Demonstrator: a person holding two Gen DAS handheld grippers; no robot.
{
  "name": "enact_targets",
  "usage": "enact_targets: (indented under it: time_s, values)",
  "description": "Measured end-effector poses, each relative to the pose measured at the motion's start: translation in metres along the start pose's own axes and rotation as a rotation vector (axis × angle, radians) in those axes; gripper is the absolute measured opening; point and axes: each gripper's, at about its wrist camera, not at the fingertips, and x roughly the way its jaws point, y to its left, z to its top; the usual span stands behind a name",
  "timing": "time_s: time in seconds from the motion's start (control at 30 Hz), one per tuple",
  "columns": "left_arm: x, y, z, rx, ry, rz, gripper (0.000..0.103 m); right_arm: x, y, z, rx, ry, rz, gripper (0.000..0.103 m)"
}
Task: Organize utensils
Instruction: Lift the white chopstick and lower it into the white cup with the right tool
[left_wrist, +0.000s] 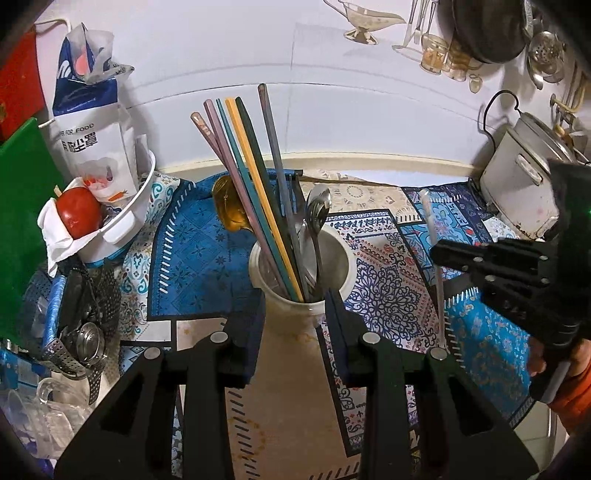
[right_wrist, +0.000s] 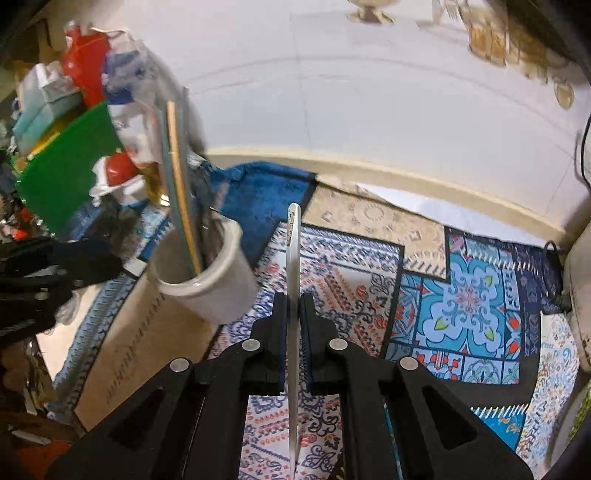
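A white utensil cup (left_wrist: 334, 275) stands on the patterned cloth, holding several coloured chopsticks (left_wrist: 255, 192) and metal spoons (left_wrist: 317, 212). My left gripper (left_wrist: 295, 308) is shut on the cup, one finger on each side of its lower body. My right gripper (right_wrist: 293, 308) is shut on a thin white chopstick (right_wrist: 293, 251) that points forward and upward. It holds the stick to the right of the cup (right_wrist: 218, 288), above the cloth. In the left wrist view the right gripper (left_wrist: 443, 254) and the white stick (left_wrist: 430, 218) appear at the right.
A white basin (left_wrist: 125, 218) with a tomato (left_wrist: 78, 212) and food bags sits at the left. A green board (left_wrist: 22, 229) and a metal strainer (left_wrist: 85, 332) lie at the far left. A rice cooker (left_wrist: 524, 188) stands at the right. The wall is behind.
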Motion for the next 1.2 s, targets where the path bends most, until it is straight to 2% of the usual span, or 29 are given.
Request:
enact_targets:
  time_s: [0.5, 0.93, 1.07, 1.2]
  values:
    - [-0.018, 0.006, -0.001, -0.024, -0.034, 0.012, 0.033, -0.041, 0.019, 0.025, -0.065, -0.133, 0.005, 0.006]
    - [-0.033, 0.022, 0.004, -0.060, -0.074, 0.020, 0.033, -0.091, 0.054, 0.087, -0.143, -0.343, 0.056, 0.006]
    - [-0.037, 0.028, 0.006, -0.063, -0.089, 0.028, 0.033, -0.083, 0.067, 0.099, -0.160, -0.365, 0.077, 0.006]
    - [-0.039, 0.034, 0.006, -0.069, -0.097, 0.034, 0.033, -0.055, 0.077, 0.103, -0.160, -0.333, 0.093, 0.006]
